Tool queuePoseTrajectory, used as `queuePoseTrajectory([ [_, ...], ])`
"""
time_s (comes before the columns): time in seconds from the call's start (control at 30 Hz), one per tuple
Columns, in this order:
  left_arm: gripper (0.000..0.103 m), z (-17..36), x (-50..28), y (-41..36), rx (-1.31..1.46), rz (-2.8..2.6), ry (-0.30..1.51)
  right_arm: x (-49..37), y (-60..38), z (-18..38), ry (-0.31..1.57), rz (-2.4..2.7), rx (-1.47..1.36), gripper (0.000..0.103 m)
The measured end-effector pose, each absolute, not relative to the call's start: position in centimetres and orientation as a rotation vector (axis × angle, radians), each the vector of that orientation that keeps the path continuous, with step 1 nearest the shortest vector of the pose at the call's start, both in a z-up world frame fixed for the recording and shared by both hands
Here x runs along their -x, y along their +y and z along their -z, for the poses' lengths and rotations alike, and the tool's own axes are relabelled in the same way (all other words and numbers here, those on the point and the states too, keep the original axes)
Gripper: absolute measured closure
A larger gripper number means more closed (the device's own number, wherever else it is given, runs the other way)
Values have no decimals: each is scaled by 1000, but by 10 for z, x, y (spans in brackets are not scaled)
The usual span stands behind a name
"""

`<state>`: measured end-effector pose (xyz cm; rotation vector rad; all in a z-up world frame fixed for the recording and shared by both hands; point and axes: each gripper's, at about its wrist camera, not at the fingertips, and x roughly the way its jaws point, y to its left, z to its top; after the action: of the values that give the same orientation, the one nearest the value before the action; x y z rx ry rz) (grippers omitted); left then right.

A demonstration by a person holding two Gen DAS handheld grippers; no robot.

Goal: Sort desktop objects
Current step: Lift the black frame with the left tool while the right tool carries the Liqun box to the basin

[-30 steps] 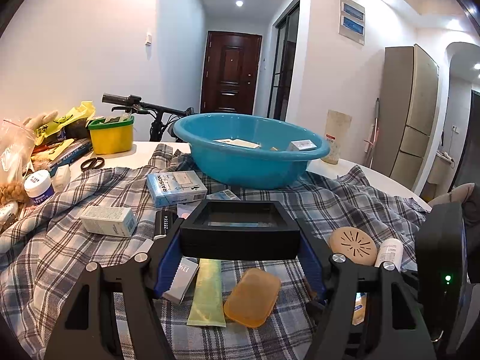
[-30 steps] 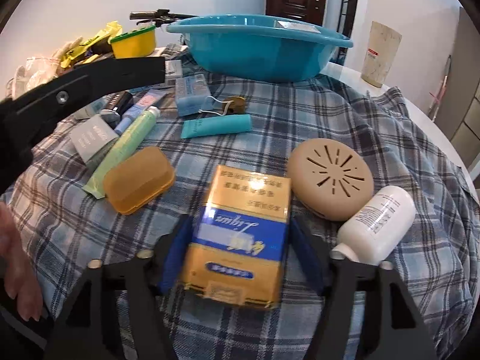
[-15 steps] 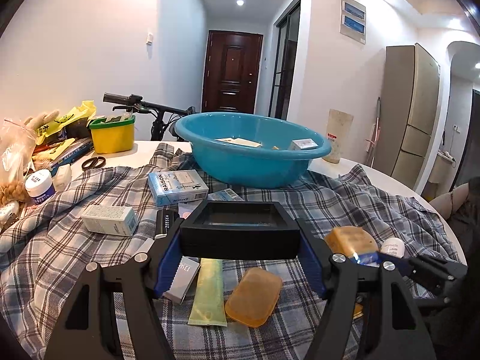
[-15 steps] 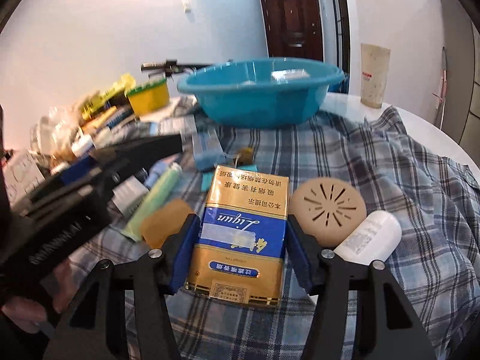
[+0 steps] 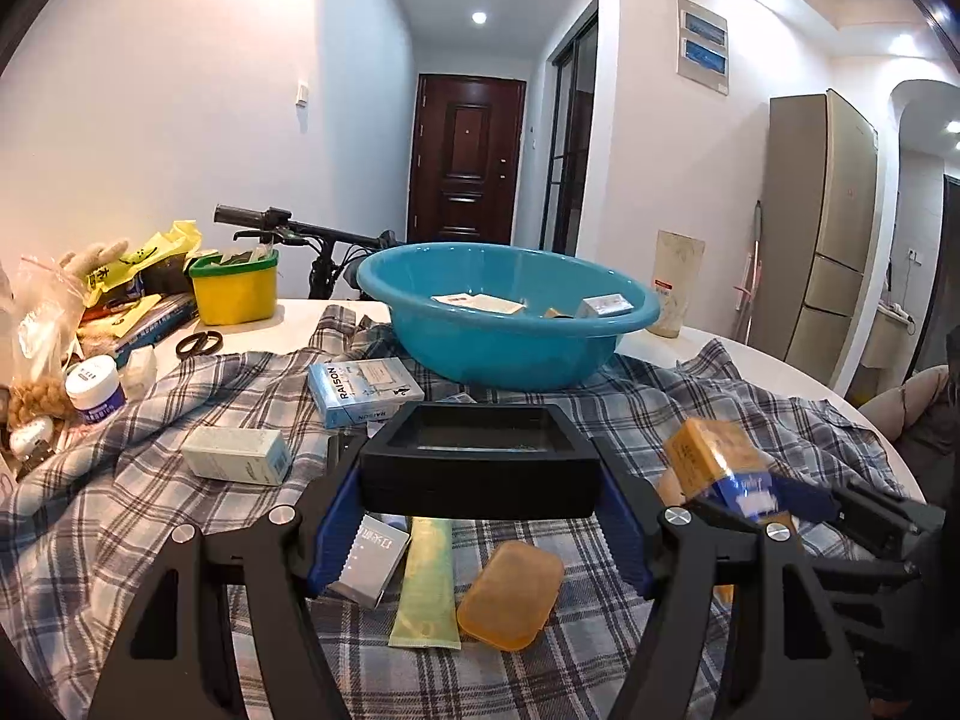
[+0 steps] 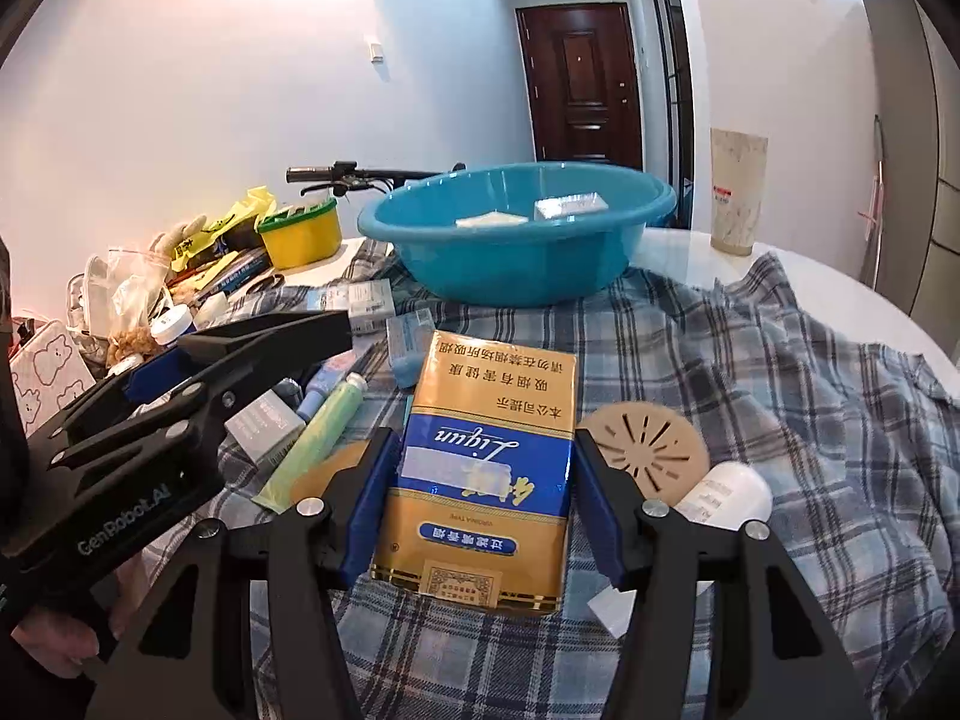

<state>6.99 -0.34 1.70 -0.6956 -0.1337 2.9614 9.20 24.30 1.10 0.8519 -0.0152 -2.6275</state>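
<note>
My left gripper (image 5: 480,516) is shut on a black box (image 5: 480,462) and holds it above the plaid cloth. My right gripper (image 6: 486,492) is shut on a gold and blue carton (image 6: 486,462), lifted off the cloth; the carton also shows in the left wrist view (image 5: 720,468). A blue basin (image 5: 510,348) stands at the back of the table with a few small boxes inside; it also shows in the right wrist view (image 6: 516,252).
On the cloth lie a pale green tube (image 5: 427,582), an orange soap case (image 5: 510,594), a white box (image 5: 237,463), a blue RAISON box (image 5: 363,390), a tan round disc (image 6: 648,450) and a white bottle (image 6: 726,495). A yellow tub (image 5: 237,291) and clutter sit far left.
My right gripper has lifted the gold and blue carton off the cloth and raised it. My left gripper holds the black box almost still.
</note>
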Motion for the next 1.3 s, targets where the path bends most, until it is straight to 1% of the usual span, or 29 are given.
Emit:
queuePoseTrajectory([
  [0.13, 31, -26, -70, -9, 731, -2939, -168, -96, 243, -30, 19, 2650, -791, 47],
  [0.23, 31, -40, -72, -10, 717, -2950, -155, -98, 244, -49, 50, 2670, -732, 47],
  [0.47, 31, -91, -74, -8, 627, -2959, -103, -96, 239, -99, 113, 2712, -596, 47],
  [0.57, 31, -116, -70, -7, 564, -2962, -86, -93, 238, -121, 113, 2721, -527, 47],
  [0.7, 31, -146, -62, -9, 406, -3005, -89, -87, 237, -148, 92, 2735, -433, 47],
  [0.9, 31, -176, -46, -15, 247, -3010, -118, -76, 239, -179, 68, 2775, -322, 47],
  [1.0, 31, -183, -37, -18, 189, -2998, -137, -65, 237, -188, 67, 2794, -285, 47],
  [1.1, 31, -176, -23, -21, 155, -2999, -131, -50, 235, -188, 42, 2799, -247, 47],
  [1.2, 31, -164, -1, -23, 219, -3033, -112, -37, 228, -179, 63, 2822, -197, 47],
  [1.3, 31, -157, 22, -28, 275, -3001, -185, -24, 221, -175, 98, 2806, -178, 47],
])
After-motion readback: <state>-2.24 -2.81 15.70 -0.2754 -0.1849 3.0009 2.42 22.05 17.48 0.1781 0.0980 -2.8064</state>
